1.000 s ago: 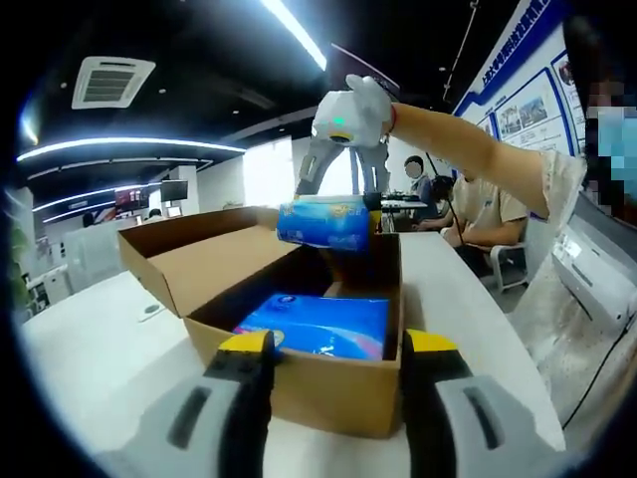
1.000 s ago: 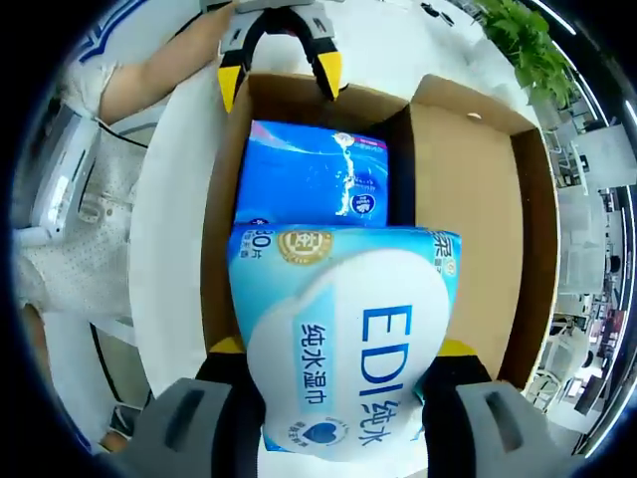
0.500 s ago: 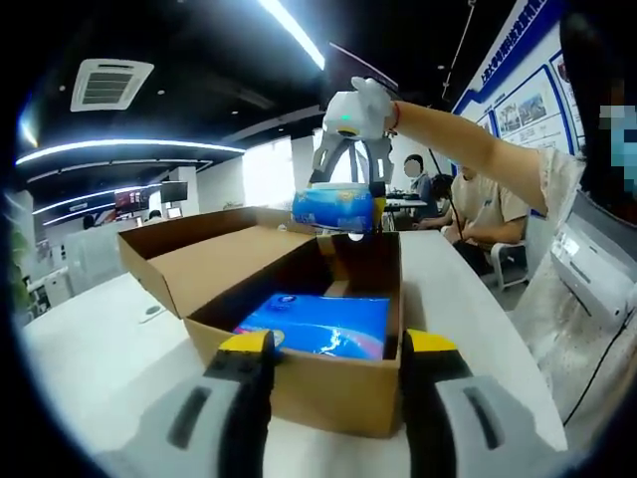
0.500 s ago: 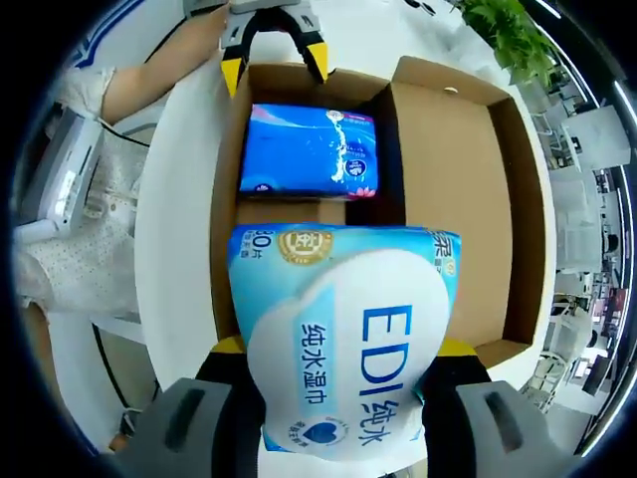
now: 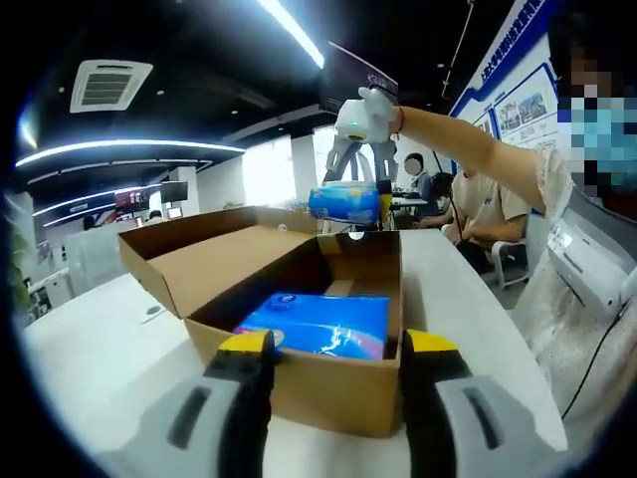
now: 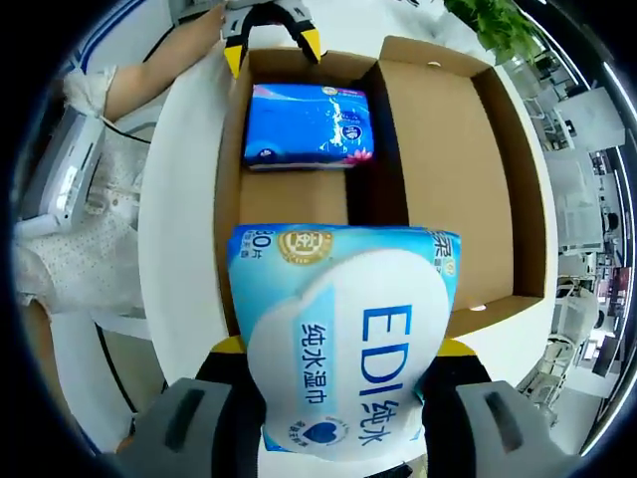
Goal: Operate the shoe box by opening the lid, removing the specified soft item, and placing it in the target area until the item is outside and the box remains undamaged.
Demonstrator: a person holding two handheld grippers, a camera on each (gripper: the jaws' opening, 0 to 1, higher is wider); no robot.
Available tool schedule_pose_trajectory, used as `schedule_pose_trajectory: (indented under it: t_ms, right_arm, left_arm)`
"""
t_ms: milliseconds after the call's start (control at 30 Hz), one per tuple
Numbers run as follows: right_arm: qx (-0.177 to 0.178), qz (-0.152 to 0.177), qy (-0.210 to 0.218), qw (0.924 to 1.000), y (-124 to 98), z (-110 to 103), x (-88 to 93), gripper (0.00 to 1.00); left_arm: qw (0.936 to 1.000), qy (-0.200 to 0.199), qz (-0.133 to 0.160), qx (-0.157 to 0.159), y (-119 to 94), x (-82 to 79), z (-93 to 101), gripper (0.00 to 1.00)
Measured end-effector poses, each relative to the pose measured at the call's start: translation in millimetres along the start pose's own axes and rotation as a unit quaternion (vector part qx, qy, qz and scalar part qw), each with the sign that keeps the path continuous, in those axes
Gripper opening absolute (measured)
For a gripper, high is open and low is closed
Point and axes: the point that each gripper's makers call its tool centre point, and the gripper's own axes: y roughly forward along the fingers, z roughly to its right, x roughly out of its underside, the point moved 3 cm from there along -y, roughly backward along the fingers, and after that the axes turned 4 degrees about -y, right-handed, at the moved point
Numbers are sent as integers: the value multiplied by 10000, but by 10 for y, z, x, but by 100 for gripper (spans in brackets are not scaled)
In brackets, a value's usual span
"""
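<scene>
The white worktop (image 5: pixel 90 378) carries the shoe box (image 5: pixel 299 383), which is the largest thing here. In the left gripper view it lies in the middle of the frame, and its lid (image 6: pixel 468 179) is thrown open to the side, seen at the right of the right gripper view. Inside the box, one blue pack (image 6: pixel 307 124) lies flat at the upper end in that view; the rest of the box floor is bare cardboard.

The step in hand, as I judge it, is the removing: the wet wipes pack (image 6: pixel 343 344) is already lifted out and hangs above the box. In the left gripper view it is at the upper centre, above the far rim. The right claw (image 6: pixel 338 383) is closed on this pack, one jaw on each side. The left claw (image 5: pixel 333 354) is open and holds nothing; its yellow tips stand just at the near wall of the box, perhaps to steady it.

The next move calls for carrying the pack sideways, clear of the box walls, and setting it down on the worktop beside the box.
</scene>
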Motion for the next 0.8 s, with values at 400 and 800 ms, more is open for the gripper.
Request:
schedule_pose_trajectory:
  t_ms: [400,800]
  right_arm:
    - [-60,-45,192,9998,28,-84,338,64]
    - [-157,-152,410,9989,139,-172,654,64]
  left_arm:
    - [10000,58,-50,-35,2,6,22,53]
    - [9999,96,-86,-60,4,13,44,53]
